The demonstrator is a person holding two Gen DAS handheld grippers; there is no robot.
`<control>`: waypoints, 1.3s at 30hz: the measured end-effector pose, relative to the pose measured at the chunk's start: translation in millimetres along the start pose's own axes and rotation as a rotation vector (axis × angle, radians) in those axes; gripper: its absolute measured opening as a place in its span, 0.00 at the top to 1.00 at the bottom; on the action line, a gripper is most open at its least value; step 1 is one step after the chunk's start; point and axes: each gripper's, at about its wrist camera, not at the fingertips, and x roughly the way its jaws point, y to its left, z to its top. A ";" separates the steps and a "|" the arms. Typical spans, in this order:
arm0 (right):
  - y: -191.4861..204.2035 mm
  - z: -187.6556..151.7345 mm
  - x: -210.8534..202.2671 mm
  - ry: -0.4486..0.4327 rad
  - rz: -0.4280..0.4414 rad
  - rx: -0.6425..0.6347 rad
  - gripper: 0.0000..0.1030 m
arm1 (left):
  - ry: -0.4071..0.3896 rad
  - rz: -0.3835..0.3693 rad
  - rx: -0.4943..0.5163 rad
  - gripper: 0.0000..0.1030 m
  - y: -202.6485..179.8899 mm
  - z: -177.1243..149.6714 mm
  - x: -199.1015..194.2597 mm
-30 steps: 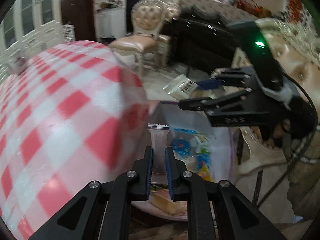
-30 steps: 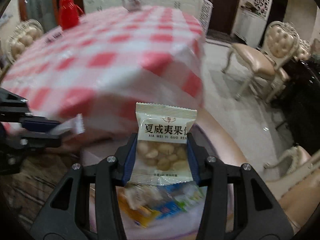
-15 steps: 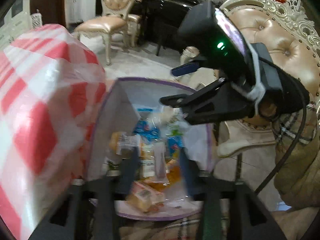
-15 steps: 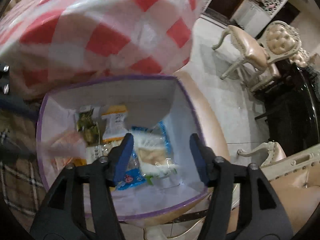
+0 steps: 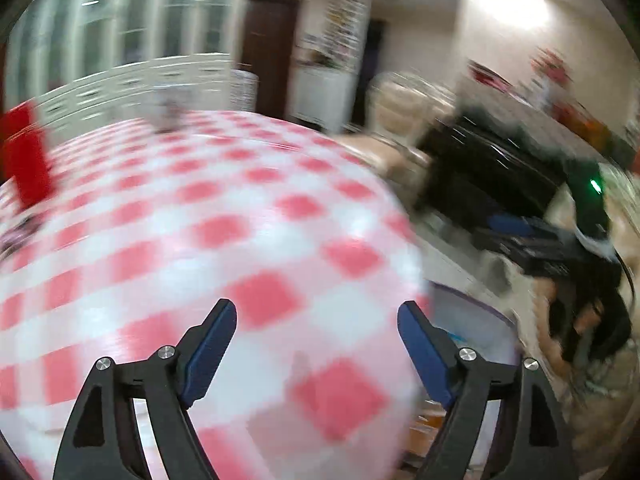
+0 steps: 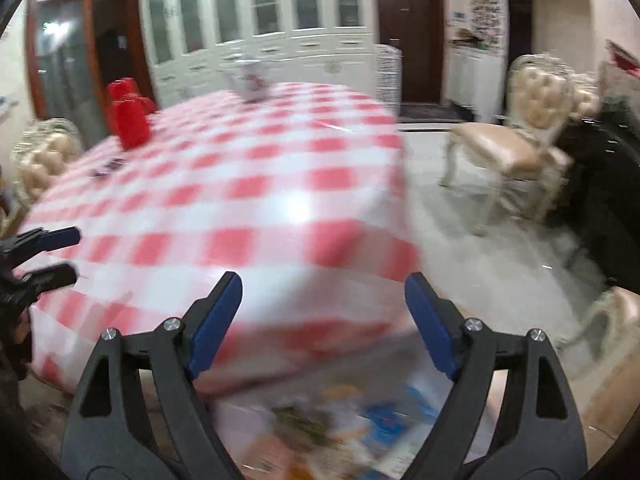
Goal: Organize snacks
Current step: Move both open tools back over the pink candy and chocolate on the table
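Right wrist view, right gripper [image 6: 322,312] spread, holding nothing, blurred colourful snack packets [image 6: 340,420] below its fingertips, left gripper [image 5: 316,334] likewise spread over red-and-white checked tablecloth [image 5: 192,240].

No text, label, brand, number or sign can be read in either wrist view, since the snack packets [image 6: 344,412] and the papers on the far wall [image 6: 484,4] are blurred.

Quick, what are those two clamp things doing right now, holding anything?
Left tool: open, holding nothing.
Right tool: open, holding nothing.
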 end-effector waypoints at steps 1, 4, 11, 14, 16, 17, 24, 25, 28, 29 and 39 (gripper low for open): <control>10.1 4.2 6.7 -0.001 0.032 -0.002 0.17 | -0.005 0.024 -0.027 0.19 12.9 -2.2 -3.6; 61.6 23.4 28.9 0.009 0.128 -0.052 0.17 | -0.011 0.144 -0.147 0.19 75.4 -10.9 -23.0; 154.5 54.8 86.9 0.078 0.264 -0.162 0.15 | -0.001 0.332 -0.283 0.18 179.4 -33.3 -46.4; 194.6 60.7 110.4 0.118 0.298 -0.182 0.15 | -0.004 0.405 -0.326 0.18 217.7 -36.1 -51.9; 217.5 66.7 134.3 0.149 0.314 -0.197 0.15 | 0.001 0.449 -0.352 0.18 241.8 -34.2 -49.2; 232.1 69.5 147.7 0.163 0.324 -0.207 0.15 | 0.004 0.480 -0.370 0.18 257.6 -32.3 -48.5; 316.9 96.1 219.5 0.209 0.398 -0.261 0.15 | -0.014 0.572 -0.504 0.18 332.1 -16.6 -38.2; 329.0 100.4 231.2 0.212 0.398 -0.262 0.15 | -0.020 0.584 -0.522 0.18 340.6 -12.7 -36.8; 361.2 112.5 261.8 0.206 0.396 -0.284 0.15 | -0.054 0.596 -0.596 0.18 372.3 4.8 -29.0; 369.4 116.3 269.0 0.200 0.400 -0.298 0.15 | -0.065 0.601 -0.623 0.18 384.2 11.1 -26.2; 445.0 148.3 358.3 0.227 0.372 -0.452 0.15 | -0.124 0.648 -0.802 0.18 465.9 -13.4 -49.4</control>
